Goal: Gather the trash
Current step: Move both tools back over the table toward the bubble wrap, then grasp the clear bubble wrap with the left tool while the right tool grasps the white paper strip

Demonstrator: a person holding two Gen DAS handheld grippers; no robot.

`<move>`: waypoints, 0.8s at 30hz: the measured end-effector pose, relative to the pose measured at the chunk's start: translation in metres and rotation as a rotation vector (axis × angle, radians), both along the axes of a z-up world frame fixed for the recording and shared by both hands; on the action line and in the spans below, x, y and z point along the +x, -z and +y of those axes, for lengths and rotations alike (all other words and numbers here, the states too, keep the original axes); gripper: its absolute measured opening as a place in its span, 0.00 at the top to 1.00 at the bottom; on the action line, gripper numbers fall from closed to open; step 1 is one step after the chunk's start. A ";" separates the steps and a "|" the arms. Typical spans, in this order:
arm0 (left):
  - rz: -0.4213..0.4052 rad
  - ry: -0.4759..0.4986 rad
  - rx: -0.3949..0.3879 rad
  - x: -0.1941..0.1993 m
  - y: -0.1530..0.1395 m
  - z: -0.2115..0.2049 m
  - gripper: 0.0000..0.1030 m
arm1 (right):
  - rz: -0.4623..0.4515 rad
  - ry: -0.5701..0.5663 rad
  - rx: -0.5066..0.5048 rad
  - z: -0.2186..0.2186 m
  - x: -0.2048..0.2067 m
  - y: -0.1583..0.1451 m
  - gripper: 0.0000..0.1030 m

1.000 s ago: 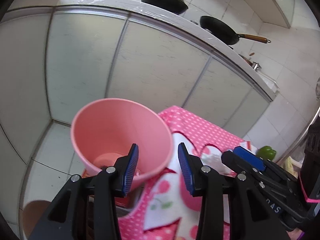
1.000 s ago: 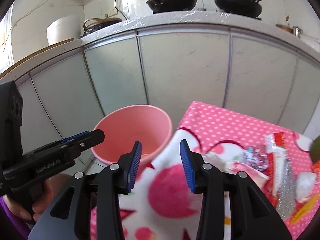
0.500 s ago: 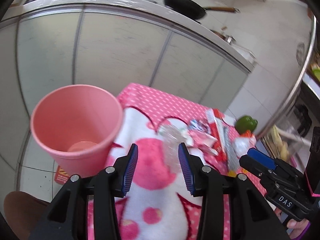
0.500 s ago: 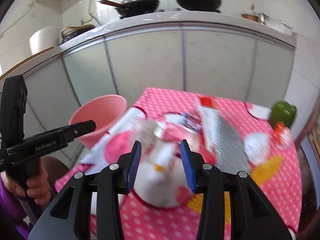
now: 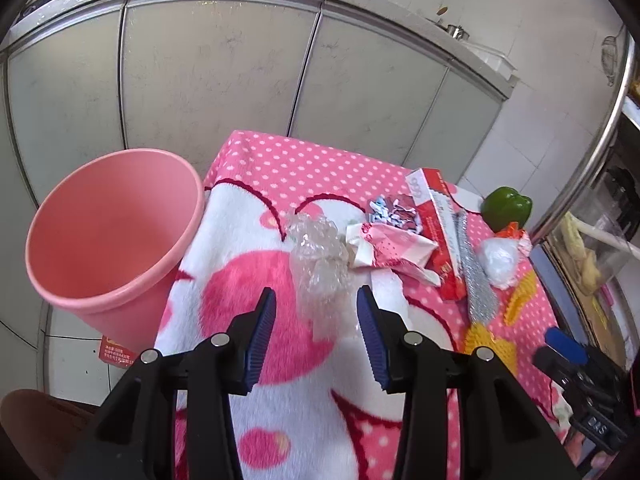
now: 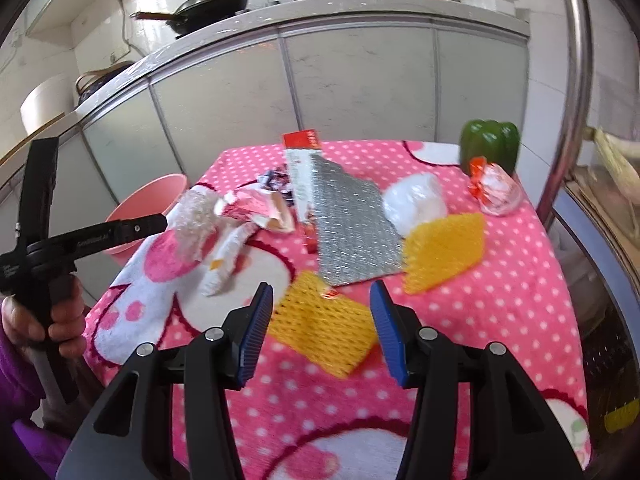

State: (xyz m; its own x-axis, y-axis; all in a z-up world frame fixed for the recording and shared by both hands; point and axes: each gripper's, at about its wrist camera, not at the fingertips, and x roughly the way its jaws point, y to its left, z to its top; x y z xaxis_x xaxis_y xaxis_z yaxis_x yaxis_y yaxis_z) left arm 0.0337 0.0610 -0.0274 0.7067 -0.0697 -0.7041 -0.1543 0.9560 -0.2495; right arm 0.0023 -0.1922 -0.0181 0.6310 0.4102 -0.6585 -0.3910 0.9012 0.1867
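Observation:
A pink bin point(image 5: 108, 232) stands at the table's left edge; it also shows in the right wrist view point(image 6: 148, 204). Trash lies on the pink dotted tablecloth point(image 5: 320, 164): crumpled clear plastic point(image 5: 320, 256), a pink-white wrapper point(image 5: 392, 248), a red box point(image 5: 436, 232), a silver foil sheet point(image 6: 352, 228), two yellow foam nets point(image 6: 324, 332) point(image 6: 444, 252), a white wad point(image 6: 416, 200). My left gripper point(image 5: 316, 332) is open and empty, just in front of the clear plastic. My right gripper point(image 6: 320, 328) is open and empty, over the near yellow net.
A green pepper point(image 6: 488, 148) stands at the table's far right, with a clear red-tipped wrapper point(image 6: 496, 188) beside it. Grey cabinets point(image 6: 360, 88) with pans on the counter lie behind the table. A metal pole point(image 6: 576, 80) rises on the right.
Both grippers have swung right from the pink bin to over the trash on the table. The left one now faces the clear plastic, the right one the yellow net. Both stayed open.

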 end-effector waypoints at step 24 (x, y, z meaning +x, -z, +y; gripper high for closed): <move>-0.013 -0.008 -0.046 -0.009 0.004 0.018 0.79 | 0.073 -0.141 0.028 0.073 0.027 0.005 0.50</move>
State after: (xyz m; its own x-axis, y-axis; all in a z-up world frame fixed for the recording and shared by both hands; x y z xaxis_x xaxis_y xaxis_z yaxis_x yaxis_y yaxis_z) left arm 0.0251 0.0792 -0.0310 0.7167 -0.0961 -0.6907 -0.1584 0.9421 -0.2954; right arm 0.0288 -0.1191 -0.0233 0.5168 0.5101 -0.6875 -0.4981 0.8324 0.2432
